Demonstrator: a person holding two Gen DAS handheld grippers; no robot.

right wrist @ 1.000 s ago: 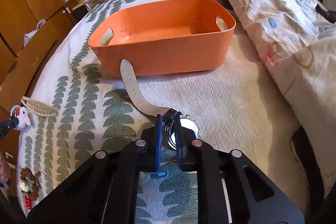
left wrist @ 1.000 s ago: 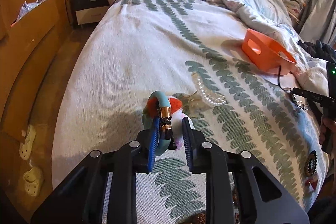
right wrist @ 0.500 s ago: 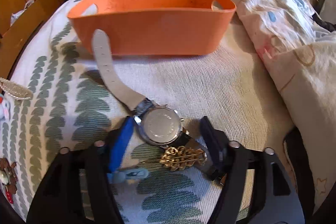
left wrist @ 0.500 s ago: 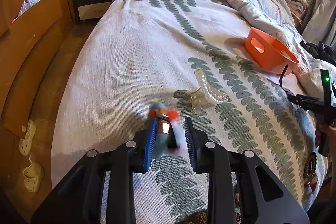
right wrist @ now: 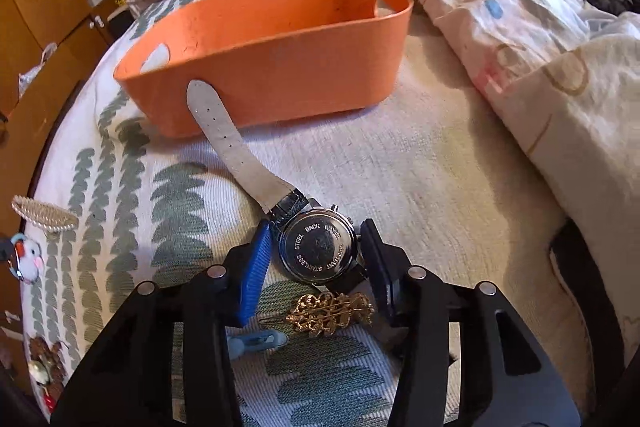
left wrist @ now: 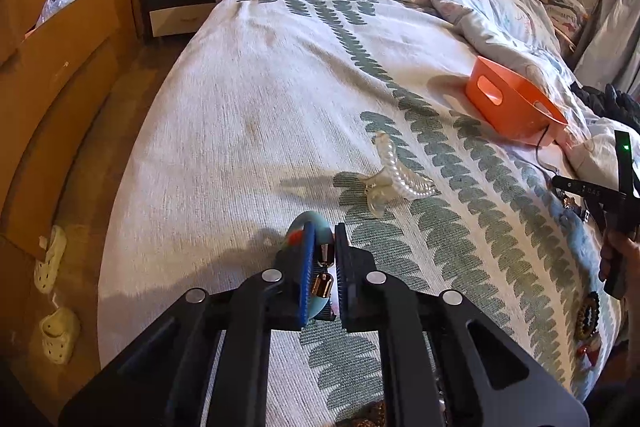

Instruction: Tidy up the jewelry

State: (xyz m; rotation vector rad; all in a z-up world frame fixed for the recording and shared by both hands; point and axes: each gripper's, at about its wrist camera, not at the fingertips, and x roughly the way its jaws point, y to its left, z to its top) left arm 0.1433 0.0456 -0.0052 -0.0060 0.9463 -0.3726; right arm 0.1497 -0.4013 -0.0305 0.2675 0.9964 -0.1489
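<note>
Right wrist view: the right gripper [right wrist: 316,259] straddles the watch [right wrist: 318,251], its jaws closing on the case but not yet pressing. The strap runs ahead toward the orange basket [right wrist: 280,67], near the bed's duvet-side edge. Left gripper [left wrist: 323,259] pinches a teal keyring charm [left wrist: 316,227].
</note>
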